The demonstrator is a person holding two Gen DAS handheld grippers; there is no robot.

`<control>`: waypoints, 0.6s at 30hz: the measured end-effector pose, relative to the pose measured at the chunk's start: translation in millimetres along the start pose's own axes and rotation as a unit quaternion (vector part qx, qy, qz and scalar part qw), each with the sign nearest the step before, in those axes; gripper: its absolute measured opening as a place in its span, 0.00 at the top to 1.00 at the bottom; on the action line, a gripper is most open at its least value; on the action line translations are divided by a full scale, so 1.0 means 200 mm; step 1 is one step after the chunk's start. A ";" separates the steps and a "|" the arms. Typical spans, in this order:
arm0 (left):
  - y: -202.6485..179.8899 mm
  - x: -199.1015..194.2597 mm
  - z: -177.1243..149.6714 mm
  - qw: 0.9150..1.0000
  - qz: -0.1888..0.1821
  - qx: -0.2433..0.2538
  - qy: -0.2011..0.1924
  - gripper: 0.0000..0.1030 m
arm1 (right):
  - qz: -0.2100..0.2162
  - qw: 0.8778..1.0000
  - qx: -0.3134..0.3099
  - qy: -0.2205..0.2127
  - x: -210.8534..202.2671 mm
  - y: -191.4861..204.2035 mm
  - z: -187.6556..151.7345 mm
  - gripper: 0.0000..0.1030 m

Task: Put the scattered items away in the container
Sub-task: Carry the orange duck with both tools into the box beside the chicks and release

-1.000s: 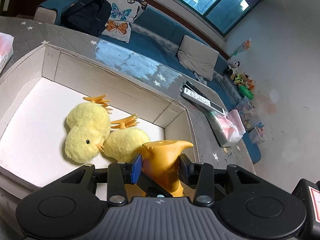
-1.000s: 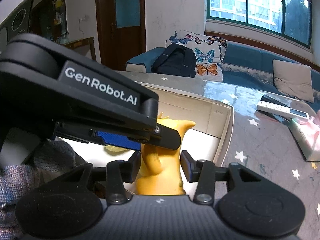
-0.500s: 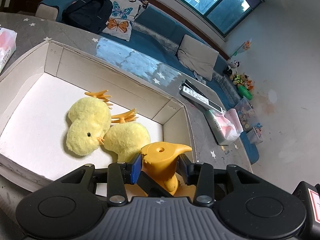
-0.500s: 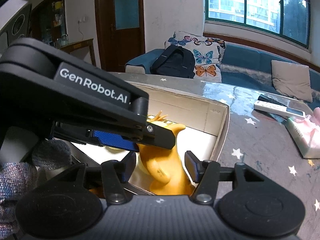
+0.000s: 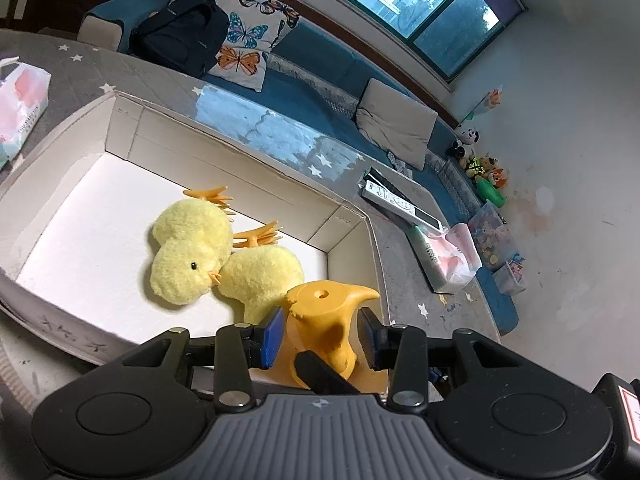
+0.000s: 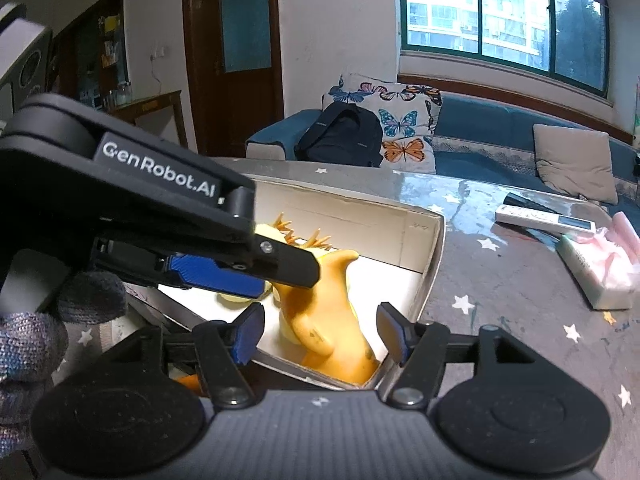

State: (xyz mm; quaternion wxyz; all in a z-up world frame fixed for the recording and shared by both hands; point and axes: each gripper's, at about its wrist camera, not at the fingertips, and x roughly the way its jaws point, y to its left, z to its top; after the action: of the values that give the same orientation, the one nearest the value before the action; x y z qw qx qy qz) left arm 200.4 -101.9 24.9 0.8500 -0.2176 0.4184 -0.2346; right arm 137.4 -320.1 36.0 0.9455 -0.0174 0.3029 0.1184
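Observation:
An orange plastic toy figure [image 5: 326, 320] stands in the near right corner of the white cardboard box [image 5: 240, 152]. It also shows in the right wrist view [image 6: 328, 312]. My left gripper [image 5: 320, 338] is around it with the blue pads slightly apart from its sides. My right gripper [image 6: 320, 334] is open, its pads well clear of the toy. Two yellow plush chicks [image 5: 192, 256] lie in the box beside the toy. The left gripper's body [image 6: 160, 208] covers most of the box in the right wrist view.
A grey starred cloth covers the table [image 5: 404, 280]. A remote control [image 5: 400, 204] and a pink tissue pack [image 5: 448, 256] lie to the right of the box. Another tissue pack [image 5: 20, 108] lies at the far left. A blue sofa with a black backpack [image 5: 176, 36] stands behind.
Both grippers have opened off the orange toy, the right one wider. The toy now stands lower, inside the box corner. Both grippers have drawn back a little.

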 end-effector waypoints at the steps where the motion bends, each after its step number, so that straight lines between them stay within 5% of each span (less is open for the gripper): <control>1: 0.00 -0.01 -0.01 1.000 0.000 -0.001 -0.001 0.59 | -0.001 1.000 0.002 -0.002 -0.01 0.00 0.00 0.38; 18: 0.03 -0.23 -0.17 0.999 0.030 0.030 -0.029 0.59 | 0.013 0.999 0.026 -0.027 -0.21 0.08 -0.13 0.38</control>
State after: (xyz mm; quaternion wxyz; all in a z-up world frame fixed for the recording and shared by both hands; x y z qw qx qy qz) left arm 149.6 -76.2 30.3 0.8749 -0.1859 0.3923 -0.2147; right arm 86.1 -316.2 39.6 0.9519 0.0143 0.2803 0.1228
